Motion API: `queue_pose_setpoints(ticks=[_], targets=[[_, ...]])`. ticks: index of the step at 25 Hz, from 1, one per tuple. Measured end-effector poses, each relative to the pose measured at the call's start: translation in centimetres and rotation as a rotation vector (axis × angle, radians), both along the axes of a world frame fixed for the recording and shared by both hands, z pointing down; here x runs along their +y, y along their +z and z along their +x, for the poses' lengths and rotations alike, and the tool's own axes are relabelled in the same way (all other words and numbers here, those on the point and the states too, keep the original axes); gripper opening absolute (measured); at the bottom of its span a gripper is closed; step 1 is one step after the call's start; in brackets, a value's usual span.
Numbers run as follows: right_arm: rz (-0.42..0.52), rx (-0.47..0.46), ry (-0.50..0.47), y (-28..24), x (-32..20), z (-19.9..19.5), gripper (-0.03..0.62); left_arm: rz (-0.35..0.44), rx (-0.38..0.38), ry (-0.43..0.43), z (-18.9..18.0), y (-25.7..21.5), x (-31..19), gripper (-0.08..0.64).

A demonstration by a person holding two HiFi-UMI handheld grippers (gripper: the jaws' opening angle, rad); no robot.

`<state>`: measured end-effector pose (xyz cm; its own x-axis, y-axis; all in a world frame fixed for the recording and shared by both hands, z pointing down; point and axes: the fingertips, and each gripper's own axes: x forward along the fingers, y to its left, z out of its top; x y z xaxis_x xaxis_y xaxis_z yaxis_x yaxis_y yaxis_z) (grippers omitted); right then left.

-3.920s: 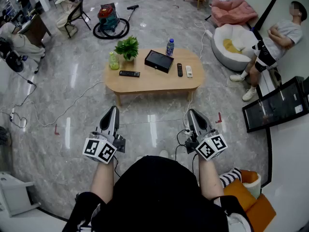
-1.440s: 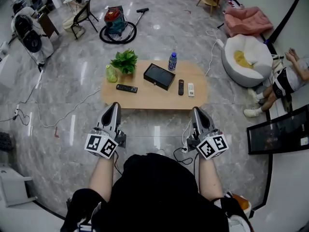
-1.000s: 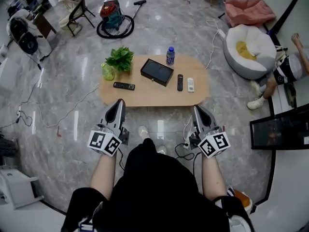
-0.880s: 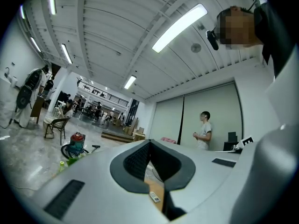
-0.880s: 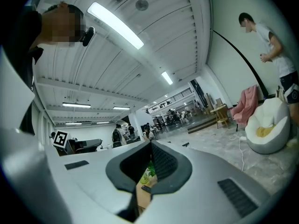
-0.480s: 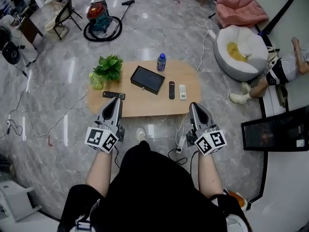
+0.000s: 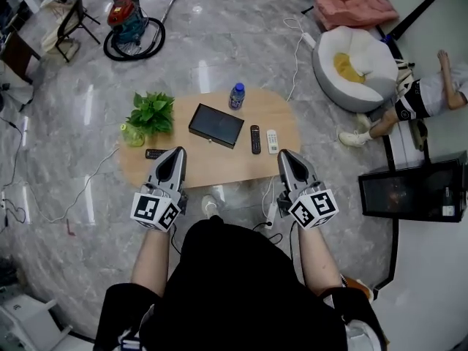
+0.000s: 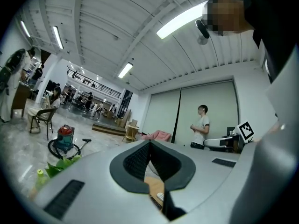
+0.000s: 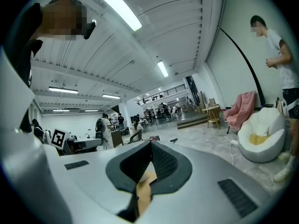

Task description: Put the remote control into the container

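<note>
Our left gripper (image 7: 178, 152) and right gripper (image 7: 284, 154) point at the near edge of the tabletop (image 7: 219, 168), each with its jaws pressed together and nothing between them. A black remote (image 7: 254, 139) and a white remote (image 7: 272, 140) lie side by side just right of the container (image 7: 216, 125), not touching it. A third remote (image 7: 153, 153) lies near the plant (image 7: 152, 112).

Wooden table (image 7: 212, 161) with remotes (image 7: 254, 139), box (image 7: 216, 125), bottle (image 7: 236, 96), plant (image 7: 151, 112)
</note>
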<state>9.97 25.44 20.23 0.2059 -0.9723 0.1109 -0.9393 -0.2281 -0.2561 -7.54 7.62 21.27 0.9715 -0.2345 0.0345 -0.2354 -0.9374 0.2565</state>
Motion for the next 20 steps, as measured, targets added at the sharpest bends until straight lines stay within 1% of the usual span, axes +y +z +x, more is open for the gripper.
queue_pose_setpoints(ticks=[4,11,15,20], targets=[[-0.055,-0.002,0.0,2.3,-2.6,0.1,0.009,-0.016,-0.039,0.034,1.1,2.1,-2.2,0.002],[-0.121,-0.038,-0.028,6.3,-5.5,0.9,0.009,-0.024,-0.133,0.056,3.1,5.5,-4.1,0.002],[-0.158,-0.088,-0.059,9.8,-7.7,2.2,0.009,-0.03,-0.188,0.049,4.6,8.6,-5.3,0.002],[-0.199,-0.089,-0.096,13.9,-10.7,4.6,0.009,-0.037,-0.242,0.023,6.2,12.7,-6.7,0.002]])
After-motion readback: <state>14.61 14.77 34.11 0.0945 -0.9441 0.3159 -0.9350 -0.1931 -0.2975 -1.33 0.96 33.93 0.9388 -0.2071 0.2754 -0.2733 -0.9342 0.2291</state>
